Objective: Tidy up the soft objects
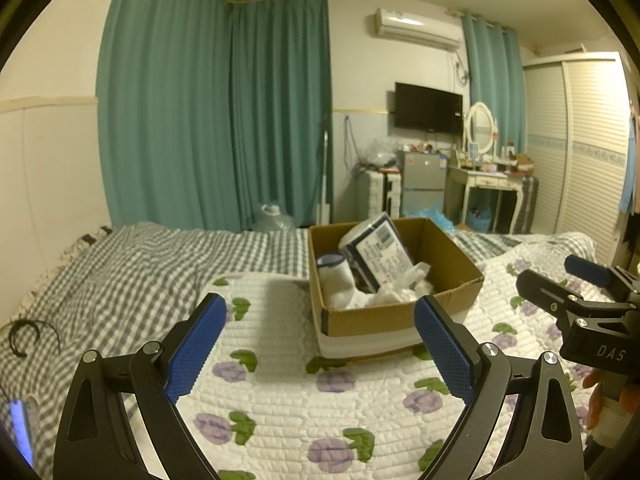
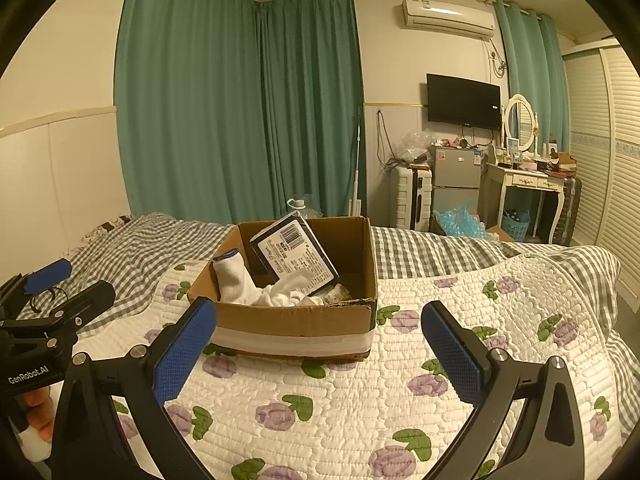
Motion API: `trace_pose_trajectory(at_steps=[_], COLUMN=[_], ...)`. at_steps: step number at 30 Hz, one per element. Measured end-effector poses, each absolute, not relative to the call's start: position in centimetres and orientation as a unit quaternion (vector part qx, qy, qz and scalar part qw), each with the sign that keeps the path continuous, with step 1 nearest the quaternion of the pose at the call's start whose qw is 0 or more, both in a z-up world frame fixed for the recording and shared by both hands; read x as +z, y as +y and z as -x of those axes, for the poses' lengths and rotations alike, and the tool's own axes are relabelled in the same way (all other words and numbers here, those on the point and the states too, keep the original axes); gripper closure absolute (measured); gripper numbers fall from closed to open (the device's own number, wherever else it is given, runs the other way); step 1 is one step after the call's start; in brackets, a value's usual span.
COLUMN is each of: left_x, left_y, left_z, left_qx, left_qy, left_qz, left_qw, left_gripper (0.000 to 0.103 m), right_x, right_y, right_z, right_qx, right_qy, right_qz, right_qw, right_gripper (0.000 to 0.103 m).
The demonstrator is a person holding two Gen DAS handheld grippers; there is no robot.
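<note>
Below, we hold the left gripper (image 1: 320,340) and the right gripper (image 2: 318,344) with their blue-padded fingers spread wide and nothing between them; both hover over the floral quilt (image 2: 360,408), short of the cardboard box (image 2: 296,320). We take this box as our landmark. It sits on the quilt with its top open, a pale band of tape across its near wall. Inside it, against the left wall, a rolled white sock with a dark cuff (image 2: 232,280) stands upright. Beside the sock, toward the near wall, lies a heap of crumpled white socks (image 2: 288,296). Behind that heap a dark flat package with a barcode label (image 2: 294,254) leans tilted against the far wall, its upper corner rising above the box rim. In the left wrist view the same contents show: sock (image 1: 336,280), package (image 1: 376,256), white heap (image 1: 396,292). Left of the box and beyond it, a grey checked bedspread (image 1: 132,264) covers the bed. Far behind the box hang green curtains (image 2: 240,100).
</note>
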State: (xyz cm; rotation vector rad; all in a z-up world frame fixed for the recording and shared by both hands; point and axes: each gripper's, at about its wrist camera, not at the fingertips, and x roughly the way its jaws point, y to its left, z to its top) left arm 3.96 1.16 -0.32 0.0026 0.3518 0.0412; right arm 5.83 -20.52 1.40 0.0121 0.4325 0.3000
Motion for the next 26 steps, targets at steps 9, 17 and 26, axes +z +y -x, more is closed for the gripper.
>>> trace_pose_trajectory(at_steps=[9, 17, 26], left_x=[-0.34, -0.33, -0.44], left_y=[1.19, 1.17, 1.27], left_z=[-3.96, -3.94, -3.91], left_qx=[0.021, 0.021, 0.018], left_qy=[0.176, 0.176, 0.175], left_qz=[-0.002, -0.003, -0.002], left_qw=[0.984, 0.984, 0.984], left_gripper=[0.006, 0.007, 0.006], right_x=[1.38, 1.21, 1.31], right_y=[-20.43, -20.14, -20.38], right_z=[-5.78, -5.74, -5.74], right_qx=[0.148, 0.144, 0.142], right_qy=[0.215, 0.217, 0.216], right_qz=[-0.008, -0.008, -0.018], right_qw=[0.965, 0.965, 0.966], right_gripper=[0.0, 0.0, 0.0])
